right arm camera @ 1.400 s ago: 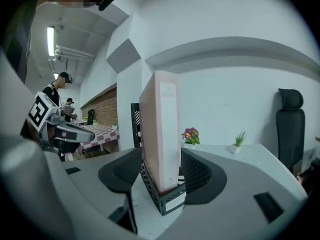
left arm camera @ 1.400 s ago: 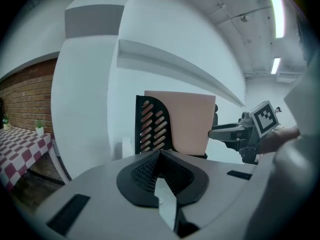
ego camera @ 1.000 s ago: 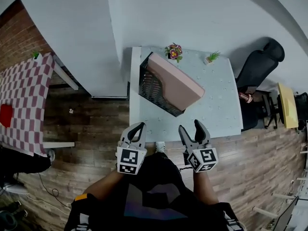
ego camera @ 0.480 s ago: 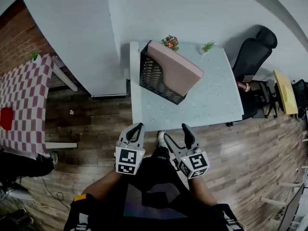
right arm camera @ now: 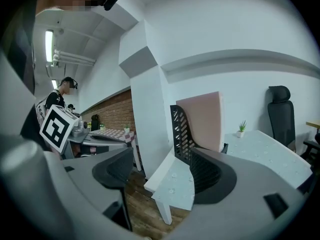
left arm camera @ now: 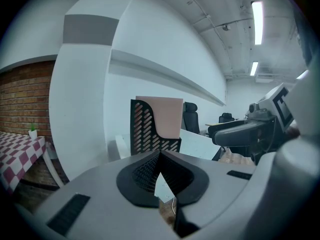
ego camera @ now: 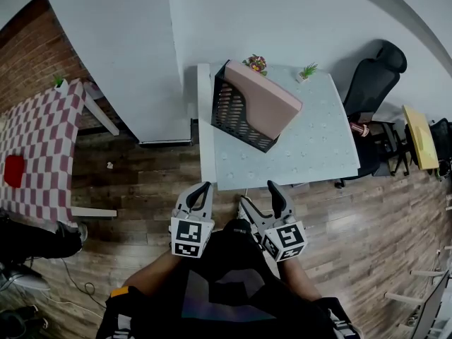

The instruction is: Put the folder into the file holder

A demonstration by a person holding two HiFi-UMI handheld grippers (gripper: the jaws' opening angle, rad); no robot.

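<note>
The right gripper (ego camera: pixel 258 196) has just been opening its jaws, with nothing between them; the left gripper (ego camera: pixel 200 189) is staying closed. Both are backing away from the worktop (ego camera: pixel 311 140), leaving the folder (ego camera: pixel 265 104) standing in the file holder (ego camera: pixel 229 111), so the task is probably done.

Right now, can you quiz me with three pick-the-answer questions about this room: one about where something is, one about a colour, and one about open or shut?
1. Where is the folder?
A. lying on the floor
B. standing in the file holder
C. on the chair

2. What colour is the file holder?
A. black
B. red
C. yellow

3. How are the jaws of the right hand-held gripper?
A. shut tight together
B. apart, with nothing between them
C. shut on the folder

Answers:
1 B: the folder stands inside the file holder.
2 A: its slotted walls are black.
3 B: the jaws have just been opening and nothing is between them.
</note>
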